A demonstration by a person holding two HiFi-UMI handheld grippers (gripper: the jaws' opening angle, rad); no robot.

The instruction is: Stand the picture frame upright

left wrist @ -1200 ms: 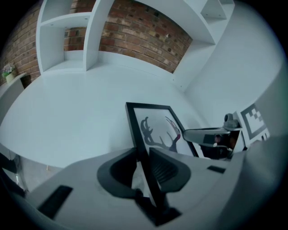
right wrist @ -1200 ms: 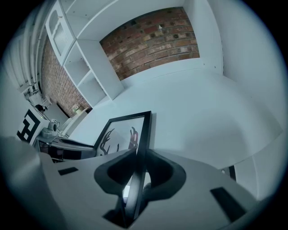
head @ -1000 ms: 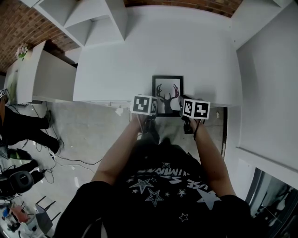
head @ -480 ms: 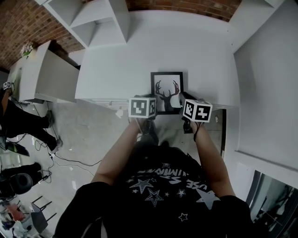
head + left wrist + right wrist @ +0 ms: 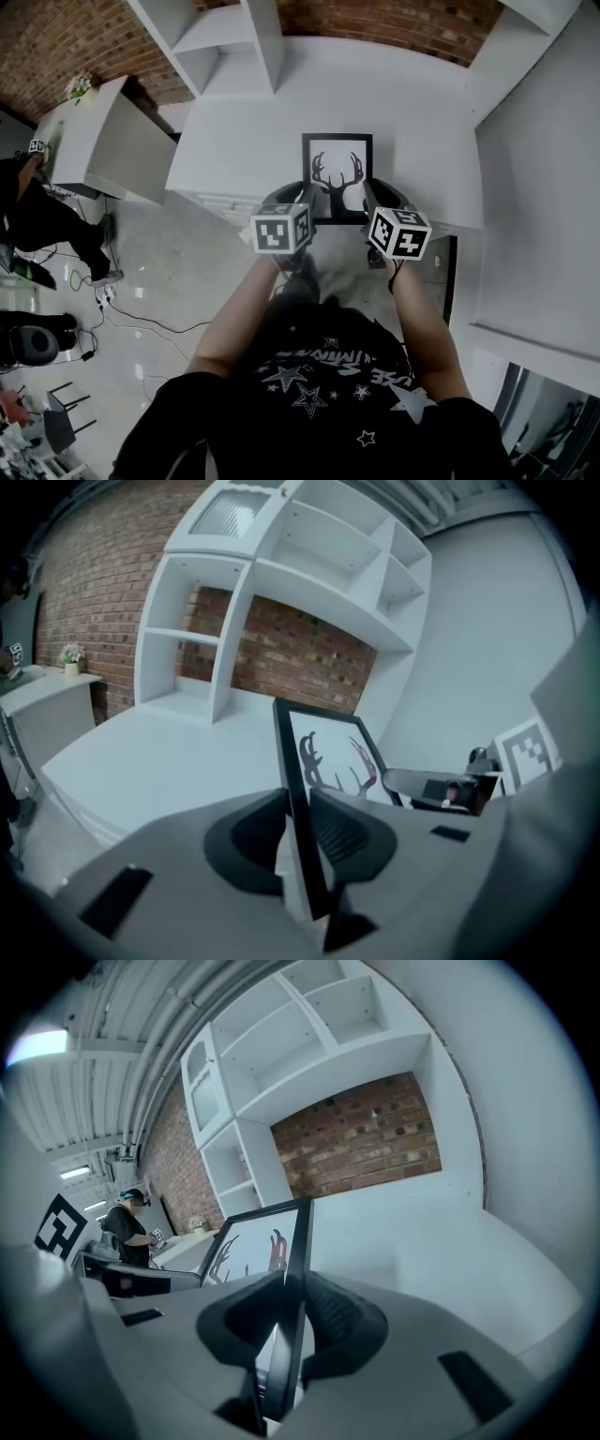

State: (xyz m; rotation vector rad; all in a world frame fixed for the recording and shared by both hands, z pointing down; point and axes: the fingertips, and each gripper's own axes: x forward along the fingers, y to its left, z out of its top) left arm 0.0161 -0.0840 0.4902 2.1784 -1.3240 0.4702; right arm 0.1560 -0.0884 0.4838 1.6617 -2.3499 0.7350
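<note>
I've got a red brick wall (image 5: 56, 37) at the back with white open shelving (image 5: 234, 37) against it. White tabletop (image 5: 253, 141) below, plain white wall (image 5: 544, 187) to the right. Pale glossy floor (image 5: 178, 281), loose cables (image 5: 141, 323). Low white cabinet (image 5: 112, 150) on the left with a small plant (image 5: 80, 87) on top. Ceiling strip light (image 5: 37, 1046) is lit.

A smooth white tabletop (image 5: 422, 112) carries a white open shelf unit (image 5: 230, 37) on its far left corner. A black-framed antler picture (image 5: 337, 173) tilts up at its near edge, contact unclear.
</note>
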